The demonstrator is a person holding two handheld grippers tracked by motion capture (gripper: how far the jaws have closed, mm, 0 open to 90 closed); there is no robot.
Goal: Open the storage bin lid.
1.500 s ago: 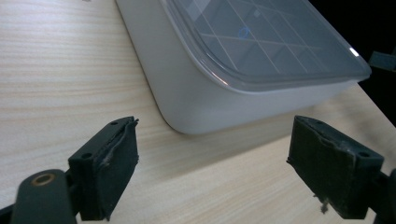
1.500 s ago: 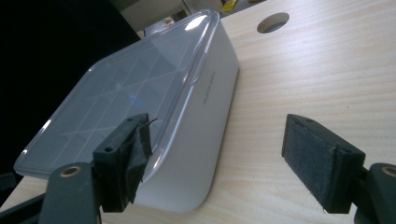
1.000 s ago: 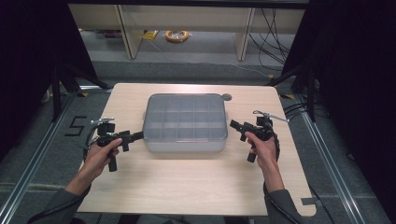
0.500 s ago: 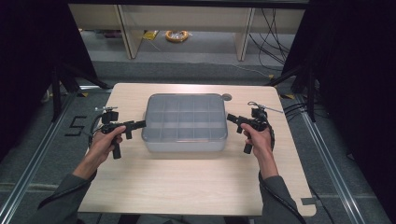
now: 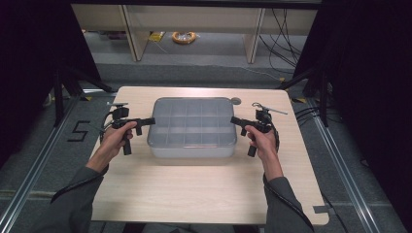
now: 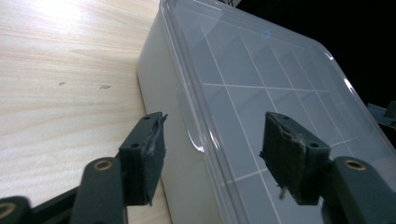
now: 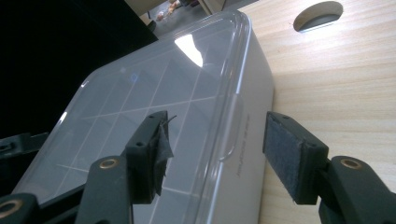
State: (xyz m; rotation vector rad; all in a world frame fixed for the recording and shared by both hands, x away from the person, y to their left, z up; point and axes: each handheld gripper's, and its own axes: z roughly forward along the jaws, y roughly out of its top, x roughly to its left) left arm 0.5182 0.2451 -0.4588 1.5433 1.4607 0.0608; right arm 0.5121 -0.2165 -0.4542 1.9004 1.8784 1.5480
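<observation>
The left gripper (image 5: 149, 120) is released, its jaws spread to either side of the left lid edge of the compartment box (image 5: 192, 127), one jaw over the lid and one beside the side wall. The translucent, lidded compartment box sits at the centre of the light wooden table (image 5: 194, 189). The right gripper (image 5: 235, 120) is likewise released, jaws straddling the box's right lid edge.

A yellow cable coil (image 5: 184, 37) lies (beyond the table (image 5: 204, 194)) on the floor.
</observation>
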